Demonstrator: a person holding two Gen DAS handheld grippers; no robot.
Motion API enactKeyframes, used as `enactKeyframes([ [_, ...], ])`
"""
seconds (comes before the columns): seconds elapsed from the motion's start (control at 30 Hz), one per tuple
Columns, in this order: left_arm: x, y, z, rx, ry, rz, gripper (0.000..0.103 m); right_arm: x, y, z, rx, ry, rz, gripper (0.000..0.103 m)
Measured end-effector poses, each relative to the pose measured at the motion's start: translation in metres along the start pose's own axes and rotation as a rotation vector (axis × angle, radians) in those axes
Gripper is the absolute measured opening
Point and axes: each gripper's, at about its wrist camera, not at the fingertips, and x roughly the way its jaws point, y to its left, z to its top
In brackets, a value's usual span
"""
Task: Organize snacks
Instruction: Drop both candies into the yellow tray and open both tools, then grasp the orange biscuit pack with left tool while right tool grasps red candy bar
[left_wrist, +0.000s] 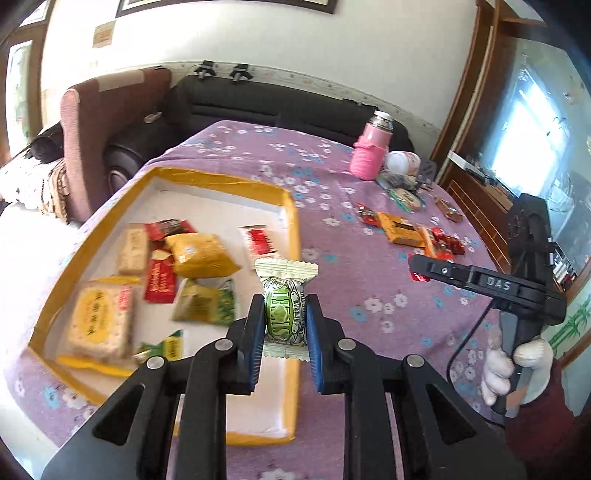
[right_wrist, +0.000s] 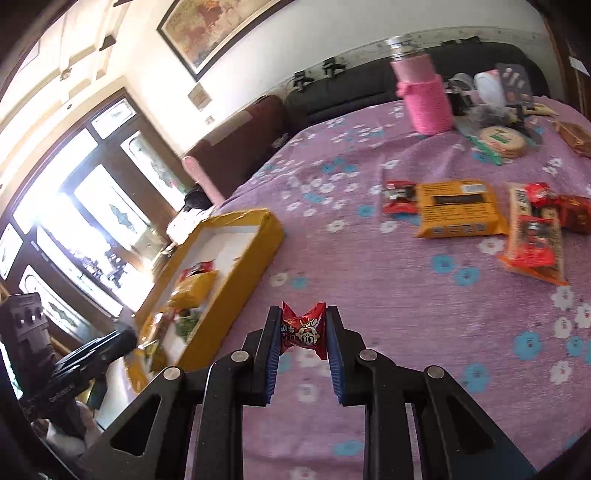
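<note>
My left gripper (left_wrist: 284, 314) is shut on a green and white wrapped snack (left_wrist: 285, 308) and holds it above the right rim of the yellow-edged tray (left_wrist: 291, 236). The tray holds several snacks, such as a yellow bag (left_wrist: 199, 254). My right gripper (right_wrist: 303, 326) is shut on a small red wrapped candy (right_wrist: 304, 329) above the purple cloth, right of the tray (right_wrist: 240, 254). The right gripper also shows in the left wrist view (left_wrist: 417, 264). Loose snacks lie further right, among them an orange pack (right_wrist: 458, 208) and red packets (right_wrist: 535, 236).
A purple flowered cloth (left_wrist: 351, 206) covers the table. A pink bottle (left_wrist: 369, 151) and small jars stand at the far edge, with a round biscuit pack (right_wrist: 502, 140) nearby. A black sofa (left_wrist: 258, 103) and a brown chair (left_wrist: 107, 140) stand behind the table.
</note>
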Motion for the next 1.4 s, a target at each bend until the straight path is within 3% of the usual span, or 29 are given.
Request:
enactKeyframes([
  [0.17, 0.007, 0.046, -0.013, -0.104, 0.036, 0.061, 0.019, 0.047, 0.080, -0.003, -0.118, 0.097, 0.082, 0.023],
  [0.4, 0.011, 0.071, -0.024, -0.203, 0.050, 0.023, 0.021, 0.115, 0.135, -0.020, -0.216, 0.212, 0.041, 0.023],
  [0.53, -0.003, 0.086, -0.024, -0.257, 0.019, 0.022, 0.054, 0.127, 0.138, -0.024, -0.218, 0.210, 0.016, 0.031],
  [0.63, -0.015, 0.093, -0.022, -0.292, -0.024, 0.012, 0.056, 0.118, 0.137, -0.020, -0.206, 0.186, 0.032, 0.043],
  [0.73, -0.026, 0.094, -0.019, -0.330, -0.064, -0.008, 0.070, 0.103, 0.130, -0.009, -0.188, 0.150, 0.032, 0.044],
  [0.9, -0.044, 0.079, -0.014, -0.325, -0.157, -0.092, 0.071, 0.064, 0.090, 0.017, -0.108, 0.069, 0.000, 0.047],
  [1.03, -0.046, 0.060, -0.011, -0.297, -0.187, -0.169, 0.072, 0.018, 0.020, 0.047, -0.019, -0.020, -0.165, 0.048],
  [1.17, -0.024, 0.036, -0.010, -0.252, -0.107, -0.256, 0.072, -0.011, -0.057, 0.077, 0.095, -0.064, -0.333, 0.051],
  [1.4, 0.002, 0.011, -0.012, -0.198, -0.024, -0.264, 0.072, 0.018, -0.126, 0.107, 0.158, -0.014, -0.484, 0.051],
])
